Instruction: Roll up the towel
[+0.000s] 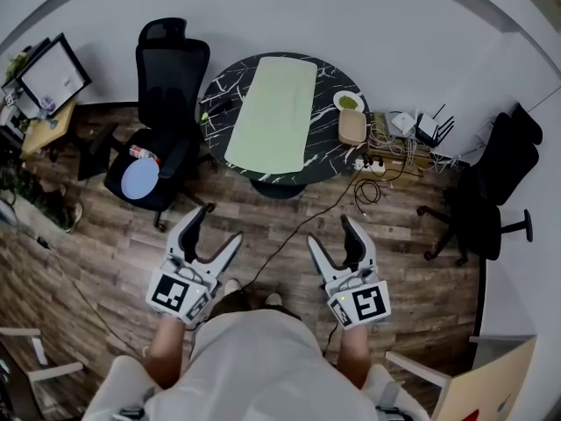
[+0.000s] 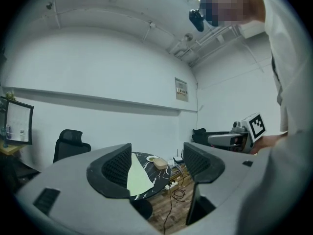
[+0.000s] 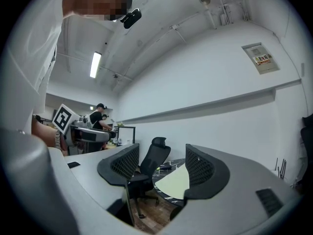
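On the round black table (image 1: 333, 90), the pale green towel (image 1: 272, 112) lies spread flat, not yet rolled. Well short of it, above the wood floor (image 1: 412, 261), the left gripper (image 1: 220, 223) and right gripper (image 1: 330, 230) hold their jaws wide apart, nothing between them.

Pale green towel (image 1: 272, 112) lies flat and unrolled down the middle of the round black marble-patterned counter (image 1: 326, 79), from far edge to near edge. By the right edge sits a small white plate (image 1: 349, 102) with something green on it, a tan oval box (image 1: 352, 128) just nearer. Left tongs (image 1: 219, 226) and right tongs (image 1: 329, 232) hang over the wood-plank floor (image 1: 289, 226), short of the near edge, both spread wide and empty. A black office chair (image 1: 166, 103) stands off the left edge.
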Available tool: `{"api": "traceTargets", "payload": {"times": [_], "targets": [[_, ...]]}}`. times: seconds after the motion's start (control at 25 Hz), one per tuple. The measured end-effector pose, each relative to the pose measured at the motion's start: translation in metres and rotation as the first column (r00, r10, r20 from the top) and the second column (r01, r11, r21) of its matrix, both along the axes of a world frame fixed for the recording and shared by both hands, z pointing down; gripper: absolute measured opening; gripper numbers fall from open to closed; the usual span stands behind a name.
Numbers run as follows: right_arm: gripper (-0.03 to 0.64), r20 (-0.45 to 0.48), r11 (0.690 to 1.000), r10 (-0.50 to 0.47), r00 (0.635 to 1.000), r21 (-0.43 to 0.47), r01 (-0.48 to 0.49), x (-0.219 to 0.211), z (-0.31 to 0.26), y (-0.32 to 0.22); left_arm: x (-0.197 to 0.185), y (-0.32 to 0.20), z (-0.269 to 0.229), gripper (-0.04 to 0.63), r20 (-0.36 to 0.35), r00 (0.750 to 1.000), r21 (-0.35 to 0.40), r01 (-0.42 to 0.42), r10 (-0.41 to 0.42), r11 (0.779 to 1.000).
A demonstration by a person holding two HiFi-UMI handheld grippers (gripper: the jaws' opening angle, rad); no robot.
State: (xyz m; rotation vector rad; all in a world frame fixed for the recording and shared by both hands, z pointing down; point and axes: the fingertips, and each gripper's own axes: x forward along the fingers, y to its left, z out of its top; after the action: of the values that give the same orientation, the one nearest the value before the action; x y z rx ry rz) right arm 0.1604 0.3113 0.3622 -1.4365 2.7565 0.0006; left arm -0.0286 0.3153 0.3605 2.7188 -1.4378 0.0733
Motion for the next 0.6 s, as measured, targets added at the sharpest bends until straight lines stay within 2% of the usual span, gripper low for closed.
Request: {"api": "traceTargets", "payload": {"times": [0.28,0.6], "targets": [[0.259,-0.004,1.000,0.011,1.000,0.009,-0.011,0.003,0.006,-0.027,-0.001,-0.033,-0.004,0.308,-0.010,1.000,0.009,0.007,-0.007,1.000],[0.259,-0.052,0.997,0.080,0.995,0.005,-0.080,-0.006,0.018,-0.098,-0.019,-0.122,0.013,0.308,-0.040,0.999,0.000,-0.030,0.030,1.000]]}}
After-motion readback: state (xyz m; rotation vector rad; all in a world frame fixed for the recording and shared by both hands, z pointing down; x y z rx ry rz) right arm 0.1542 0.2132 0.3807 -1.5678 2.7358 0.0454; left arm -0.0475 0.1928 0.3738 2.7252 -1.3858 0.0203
